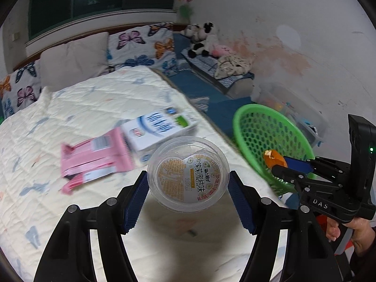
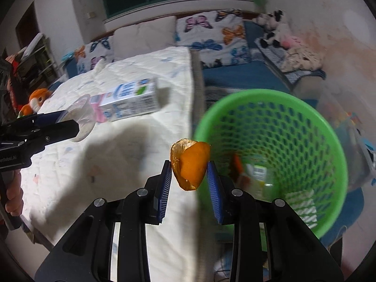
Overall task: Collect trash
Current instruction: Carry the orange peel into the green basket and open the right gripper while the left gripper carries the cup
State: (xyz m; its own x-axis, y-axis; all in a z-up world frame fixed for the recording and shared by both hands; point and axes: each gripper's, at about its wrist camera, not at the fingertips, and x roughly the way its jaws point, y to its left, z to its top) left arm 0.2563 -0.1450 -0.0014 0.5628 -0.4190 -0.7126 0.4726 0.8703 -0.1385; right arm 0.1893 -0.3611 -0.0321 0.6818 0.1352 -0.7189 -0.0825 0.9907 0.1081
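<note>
My left gripper (image 1: 188, 183) is shut on a clear plastic cup (image 1: 188, 172) with a printed lid and holds it above the quilted bed (image 1: 70, 122). It also shows in the right wrist view (image 2: 80, 119), where the cup (image 2: 82, 117) is at the left. My right gripper (image 2: 189, 171) is shut on an orange peel (image 2: 190, 164), held at the bed's edge just left of the green mesh basket (image 2: 272, 108). In the left wrist view the peel (image 1: 273, 158) is in front of the basket (image 1: 263, 127). Some trash lies inside the basket.
A white and blue milk carton (image 1: 159, 129) and a pink wrapper (image 1: 94, 157) lie on the bed. The carton also shows in the right wrist view (image 2: 134, 98). Butterfly pillows (image 1: 141, 44) line the headboard. A clear storage box (image 1: 293, 108) stands behind the basket by the wall.
</note>
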